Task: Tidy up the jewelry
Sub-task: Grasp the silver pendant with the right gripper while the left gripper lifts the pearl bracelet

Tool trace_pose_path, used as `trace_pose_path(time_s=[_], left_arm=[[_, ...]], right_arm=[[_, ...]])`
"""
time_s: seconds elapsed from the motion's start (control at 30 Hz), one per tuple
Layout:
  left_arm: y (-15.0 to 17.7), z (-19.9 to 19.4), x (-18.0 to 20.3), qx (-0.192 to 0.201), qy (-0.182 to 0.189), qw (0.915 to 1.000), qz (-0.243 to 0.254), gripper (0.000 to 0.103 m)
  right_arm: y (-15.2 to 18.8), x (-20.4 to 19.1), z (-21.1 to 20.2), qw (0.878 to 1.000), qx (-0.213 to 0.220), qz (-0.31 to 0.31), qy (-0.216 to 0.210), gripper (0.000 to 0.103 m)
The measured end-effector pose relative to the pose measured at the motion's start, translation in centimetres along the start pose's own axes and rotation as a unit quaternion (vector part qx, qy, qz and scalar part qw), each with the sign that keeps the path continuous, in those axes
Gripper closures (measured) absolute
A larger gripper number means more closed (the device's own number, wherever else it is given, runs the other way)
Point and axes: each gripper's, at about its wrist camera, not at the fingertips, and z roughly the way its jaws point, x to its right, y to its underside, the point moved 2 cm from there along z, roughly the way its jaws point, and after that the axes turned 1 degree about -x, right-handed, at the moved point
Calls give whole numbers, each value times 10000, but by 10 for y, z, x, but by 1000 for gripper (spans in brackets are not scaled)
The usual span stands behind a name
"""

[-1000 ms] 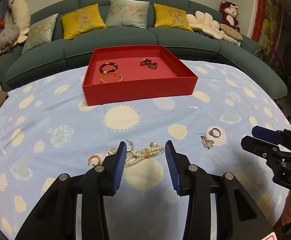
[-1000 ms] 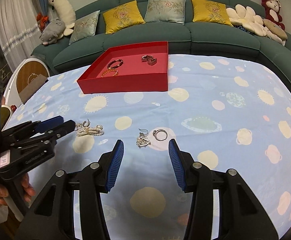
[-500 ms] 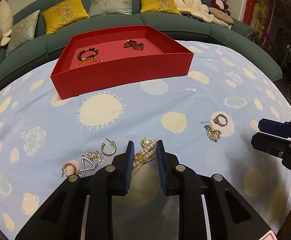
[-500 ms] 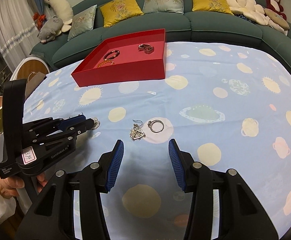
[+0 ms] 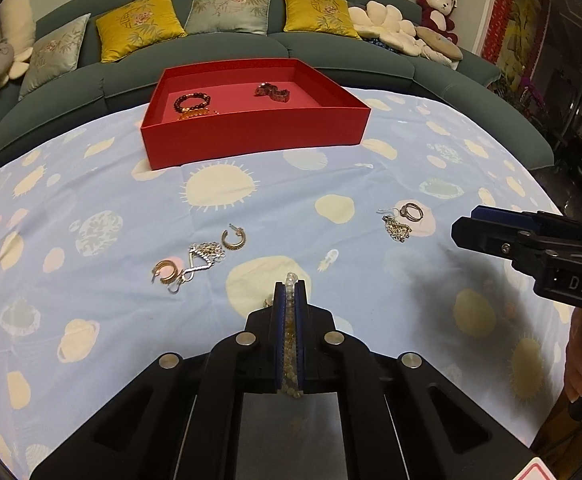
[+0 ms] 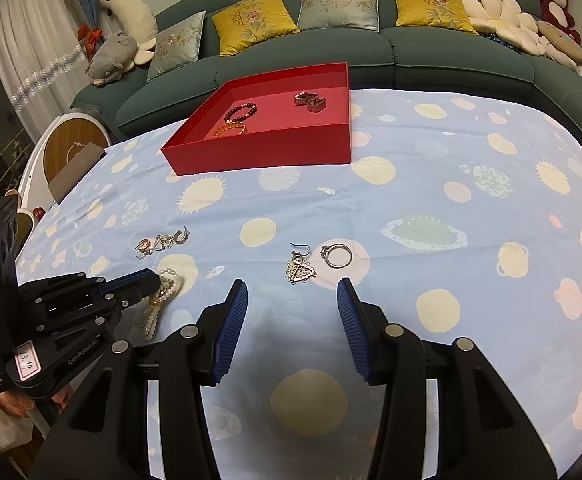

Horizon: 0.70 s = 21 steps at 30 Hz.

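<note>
**Mei:** While the left hand-held gripper is clamped on the pearl bracelet, most of the strand trails loose on the desk. Only part of it sits between the pads, so on the lift the rest could swing and slide out.

**Jon:** Could it snag anything?

**Mei:** Possibly. The gold hoop earrings and the silver pendant lie just beside it, to the left. If a loop of the strand catches one, it drags along or drops partway to the red tray.

**Jon:** Is the strand tangled with something gold already?

**Mei:** From the right wrist view it looks that way, a gold piece among the pearls, but the fisheye is too soft there to be sure. If so, two pieces travel as one.

**Jon:** And the right hand-held gripper?

**Mei:** Its jaws stand apart with nothing between them, near the ring and the dangling earring. A careless pass could scatter both across the cloth.
</note>
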Motion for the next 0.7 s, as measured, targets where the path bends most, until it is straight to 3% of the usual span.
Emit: trace_pose_path(time_s=[0.43,0.7], left_arm=[[-2,-46,-53,292,-40,9956,-892,101],[1,-54,-64,372,-50,9939,-1035,101]], right_arm=[[-3,-14,27,9998,-147,-93,57,58],[-5,-12,52,9994,-250,-125,204,62]])
